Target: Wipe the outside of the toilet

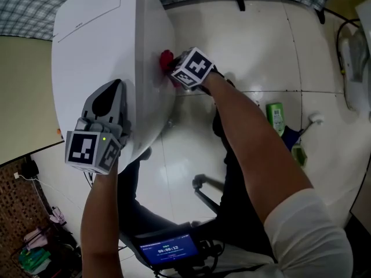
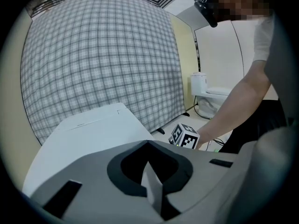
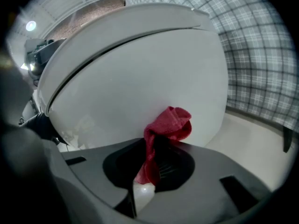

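while the right gripper has its jaws clamped on a crumpled red cloth, the cloth's bunched end sits against the outer side of the glossy white ceramic toilet, just below the seam of the closed lid. in the head view that spot is on the toilet's right-hand edge, about halfway along the body. the cloth's tail hangs down between the two pads in the right gripper view. the right forearm reaches in from lower right, with a white sleeve at the elbow.

left gripper has jaws closed together with nothing between them. it is over the near, rounded end of the toilet lid and points along the top; whether it touches the lid cannot be told. its marker cube faces the head camera.

toilet stands on a pale tiled floor, with its far end next to a grey checked fabric curtain. a green plastic bottle lies on the floor to the right, well apart from the toilet. a small device with a blue lit screen is at the bottom of the head view. a second white toilet stands far back in the left gripper view, beyond the curtain.
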Available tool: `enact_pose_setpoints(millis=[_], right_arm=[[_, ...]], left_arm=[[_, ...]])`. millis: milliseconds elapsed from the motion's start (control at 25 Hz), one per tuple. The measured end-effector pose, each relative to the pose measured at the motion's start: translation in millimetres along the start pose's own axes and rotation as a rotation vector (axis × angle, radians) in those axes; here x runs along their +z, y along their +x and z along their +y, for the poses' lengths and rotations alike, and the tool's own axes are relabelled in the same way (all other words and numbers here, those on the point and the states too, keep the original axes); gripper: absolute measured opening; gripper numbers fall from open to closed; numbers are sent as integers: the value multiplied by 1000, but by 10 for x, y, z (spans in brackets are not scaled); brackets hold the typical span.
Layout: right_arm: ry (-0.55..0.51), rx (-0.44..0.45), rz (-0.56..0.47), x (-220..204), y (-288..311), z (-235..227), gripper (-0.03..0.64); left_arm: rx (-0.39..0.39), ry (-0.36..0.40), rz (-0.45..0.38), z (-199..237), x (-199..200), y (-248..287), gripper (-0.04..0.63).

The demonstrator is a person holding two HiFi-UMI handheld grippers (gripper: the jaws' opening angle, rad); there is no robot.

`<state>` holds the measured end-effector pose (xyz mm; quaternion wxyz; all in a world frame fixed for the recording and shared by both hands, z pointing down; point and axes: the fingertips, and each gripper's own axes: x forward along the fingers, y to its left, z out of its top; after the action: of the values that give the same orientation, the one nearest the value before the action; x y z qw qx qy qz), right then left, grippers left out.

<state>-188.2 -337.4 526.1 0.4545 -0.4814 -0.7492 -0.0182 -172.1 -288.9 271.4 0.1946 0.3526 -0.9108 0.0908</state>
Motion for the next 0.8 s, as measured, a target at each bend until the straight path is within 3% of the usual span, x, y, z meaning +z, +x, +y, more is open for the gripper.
enact_pose_setpoints(millis=[200,400,800], right_arm=[[-27,154,91,-264,55,409,49],[-117,247,194,-472,82,739,49],[-248,532,367,-825,93,1476,48]], left_arm=[[11,-2,2,13,-13,8,9],[16,7,12,8,-16,19,9],[17,19,26,-9,-24,38,9]])
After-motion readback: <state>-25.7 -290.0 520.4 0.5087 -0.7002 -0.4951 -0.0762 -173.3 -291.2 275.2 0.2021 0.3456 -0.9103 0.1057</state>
